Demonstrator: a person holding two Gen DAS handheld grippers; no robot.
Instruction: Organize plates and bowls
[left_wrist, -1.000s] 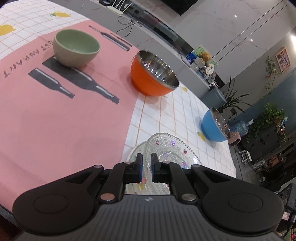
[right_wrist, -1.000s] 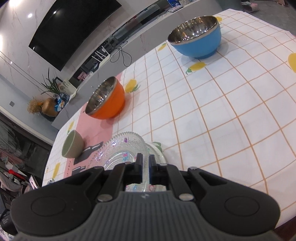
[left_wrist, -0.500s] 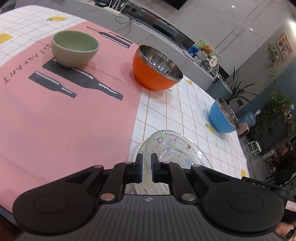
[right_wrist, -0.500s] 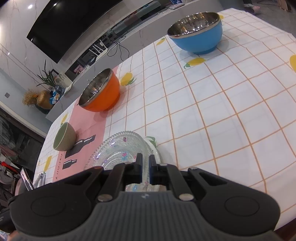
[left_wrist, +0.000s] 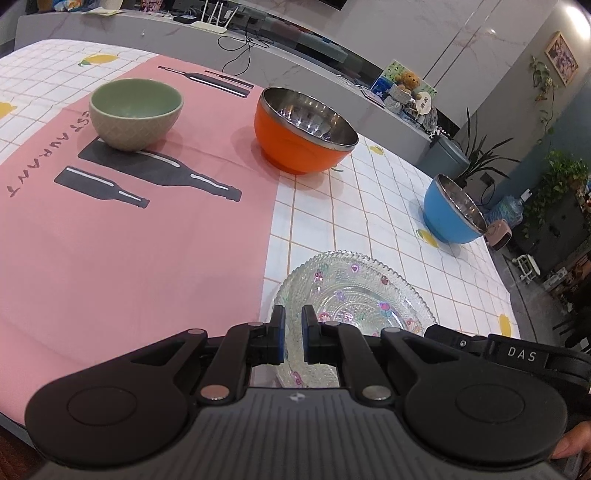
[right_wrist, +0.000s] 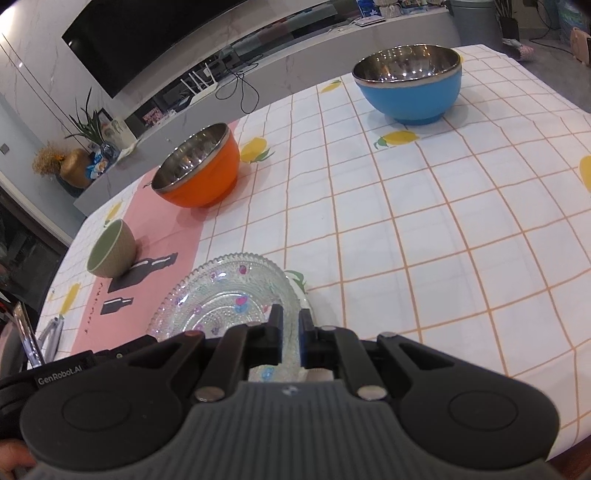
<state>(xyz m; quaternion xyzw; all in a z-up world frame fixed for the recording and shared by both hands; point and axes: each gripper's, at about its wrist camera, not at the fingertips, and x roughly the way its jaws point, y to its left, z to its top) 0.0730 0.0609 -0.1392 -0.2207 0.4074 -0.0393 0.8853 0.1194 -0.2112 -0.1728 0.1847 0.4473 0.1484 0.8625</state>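
The round clear patterned glass plate (left_wrist: 354, 295) is between both tools: left gripper (left_wrist: 293, 334) and right gripper (right_wrist: 290, 338) each pinch its opposite rims.

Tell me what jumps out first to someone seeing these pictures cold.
The cut-glass plate with coloured flowers lies nearest, its rim pinched on either side by the left gripper and the right gripper. Beyond it an orange bowl with a shiny steel inside straddles the pink cloth's edge, a green bowl sits on the pink cloth, and a blue bowl stands far off on the checked cloth.
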